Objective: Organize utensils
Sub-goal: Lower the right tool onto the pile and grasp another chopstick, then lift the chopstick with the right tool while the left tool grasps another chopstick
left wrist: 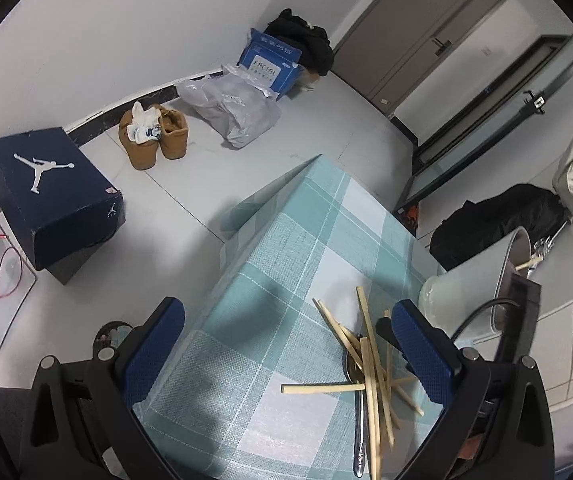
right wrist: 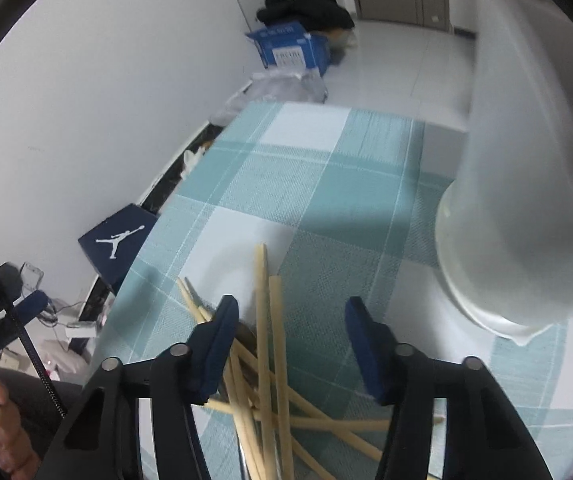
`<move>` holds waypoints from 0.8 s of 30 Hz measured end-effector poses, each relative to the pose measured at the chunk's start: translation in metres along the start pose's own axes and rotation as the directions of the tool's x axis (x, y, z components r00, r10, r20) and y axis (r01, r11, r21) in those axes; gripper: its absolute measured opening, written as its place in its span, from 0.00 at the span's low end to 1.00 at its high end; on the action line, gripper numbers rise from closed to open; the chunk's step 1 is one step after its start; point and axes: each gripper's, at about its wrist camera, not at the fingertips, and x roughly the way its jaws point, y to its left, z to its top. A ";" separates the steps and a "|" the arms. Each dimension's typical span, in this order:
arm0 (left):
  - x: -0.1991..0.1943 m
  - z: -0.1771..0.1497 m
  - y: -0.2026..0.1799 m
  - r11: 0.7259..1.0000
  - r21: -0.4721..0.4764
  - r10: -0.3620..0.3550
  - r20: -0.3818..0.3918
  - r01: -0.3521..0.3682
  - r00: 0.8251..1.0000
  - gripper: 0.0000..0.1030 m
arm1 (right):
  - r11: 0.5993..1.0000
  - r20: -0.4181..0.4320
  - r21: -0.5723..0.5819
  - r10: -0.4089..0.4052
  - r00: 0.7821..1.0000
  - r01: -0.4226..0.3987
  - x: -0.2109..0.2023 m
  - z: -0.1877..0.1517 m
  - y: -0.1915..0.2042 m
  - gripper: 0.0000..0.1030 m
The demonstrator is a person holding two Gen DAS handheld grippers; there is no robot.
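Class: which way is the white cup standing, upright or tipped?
Tipped. The cup leans with its mouth facing sideways, and a chopstick pokes out of the opening.

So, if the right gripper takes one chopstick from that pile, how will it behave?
The wooden chopsticks look thin and straight, so one is probably stiff and light. They lie crossed over each other and over a metal spoon, so lifting one may shift its neighbours. Between the open right gripper fingers, a narrow stick might pivot.

Loose heap of pale wooden chopsticks (right wrist: 264,364) crisscrossed flat between the right fingers, over a metal spoon (left wrist: 359,420); white holder cup (right wrist: 498,248) tilted beyond-right.
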 end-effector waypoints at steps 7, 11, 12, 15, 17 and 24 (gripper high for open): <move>-0.003 0.008 0.011 0.999 -0.046 0.003 0.020 -0.002 1.000 0.99 | 1.000 -0.010 0.020 0.007 1.000 -0.007 0.003 0.001 0.003 0.14; 0.000 0.008 0.014 0.998 -0.067 0.001 0.008 0.000 1.000 0.99 | 1.000 0.006 0.022 -0.001 1.000 0.001 -0.001 0.003 0.002 0.06; 0.000 0.009 0.014 0.998 -0.066 0.000 0.006 0.000 1.000 0.99 | 1.000 0.012 0.024 0.003 1.000 -0.004 -0.002 0.004 0.002 0.06; 0.002 0.007 0.010 0.999 -0.048 0.004 0.005 -0.004 1.000 0.99 | 1.000 0.045 0.006 -0.003 0.999 0.003 -0.015 0.004 0.003 0.06; 0.003 0.007 0.008 0.999 -0.038 0.007 0.001 -0.007 1.000 0.99 | 1.000 0.072 -0.018 -0.018 0.997 0.019 -0.026 0.004 0.006 0.06; 0.008 0.001 -0.004 1.000 0.012 0.010 -0.024 -0.009 1.000 0.99 | 0.997 0.204 -0.063 -0.037 0.978 0.051 -0.079 -0.001 0.007 0.06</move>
